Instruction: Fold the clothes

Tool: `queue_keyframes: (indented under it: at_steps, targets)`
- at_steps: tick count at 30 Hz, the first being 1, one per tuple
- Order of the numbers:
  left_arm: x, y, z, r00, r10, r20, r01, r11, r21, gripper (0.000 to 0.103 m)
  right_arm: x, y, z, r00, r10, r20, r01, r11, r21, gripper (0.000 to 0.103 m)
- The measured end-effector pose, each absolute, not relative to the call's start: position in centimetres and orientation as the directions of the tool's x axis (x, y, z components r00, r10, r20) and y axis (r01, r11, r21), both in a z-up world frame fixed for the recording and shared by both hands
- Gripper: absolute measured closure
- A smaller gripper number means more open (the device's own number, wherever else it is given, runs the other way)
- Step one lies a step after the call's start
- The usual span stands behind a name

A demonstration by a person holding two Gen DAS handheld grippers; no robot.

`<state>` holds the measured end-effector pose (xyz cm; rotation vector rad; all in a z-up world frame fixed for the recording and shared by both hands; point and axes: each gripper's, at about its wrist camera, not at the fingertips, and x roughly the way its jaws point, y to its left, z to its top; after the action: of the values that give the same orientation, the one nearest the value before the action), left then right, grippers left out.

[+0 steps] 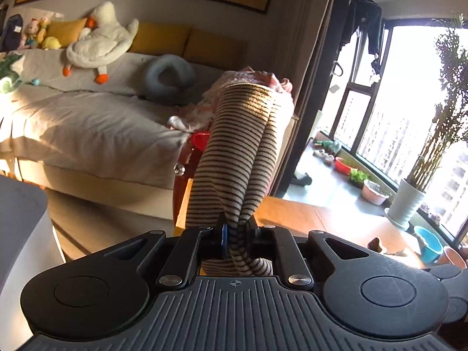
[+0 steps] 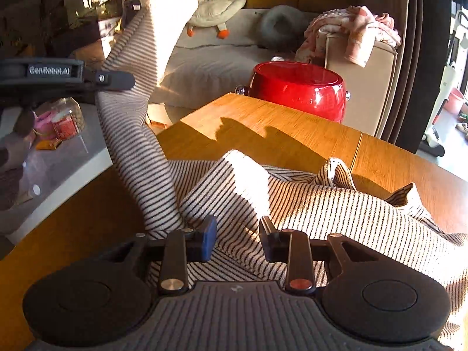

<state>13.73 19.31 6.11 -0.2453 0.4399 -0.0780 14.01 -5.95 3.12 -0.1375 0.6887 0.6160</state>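
the left claw [image 1: 234,234] is clamped on a sleeve of the striped sweater [image 2: 321,204], lifting it above the wooden surface [image 2: 292,134] where the rest lies rumpled, while the right claw [image 2: 237,235] stands apart over the cloth, gripping nothing.
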Motion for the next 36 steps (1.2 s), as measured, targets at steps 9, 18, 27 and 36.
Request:
queue_keyframes:
  at_steps: [9,18,27,36]
  targets:
    - [13.4,17.5,7.6,0.909,-0.144,-0.391,0.049,0.969,-0.242,0.09,14.7,-14.1,1.6,0.67,0.209,-0.712,-0.344,0.938,-0.048,0.046]
    - [15.5,6.6,10.9,0.885,-0.287,-0.366,0.237,0.955,-0.178,0.089,10.9,-21.5,5.3,0.825,0.258,-0.502,-0.239,0.966,0.103,0.042]
    - [14.0,-2.5,5.4,0.717,-0.511,-0.474,0.489,0.853,-0.18,0.028,9.6,-30.3,6.0,0.874,0.179,-0.451,-0.052,0.958,0.28,0.04]
    - [11.3,1.6,0.6,0.734,-0.394,-0.553,0.394,0.91,-0.127,0.013,13.6,-27.3,3.1,0.824,0.298,-0.481,-0.112,0.919,0.378,0.042]
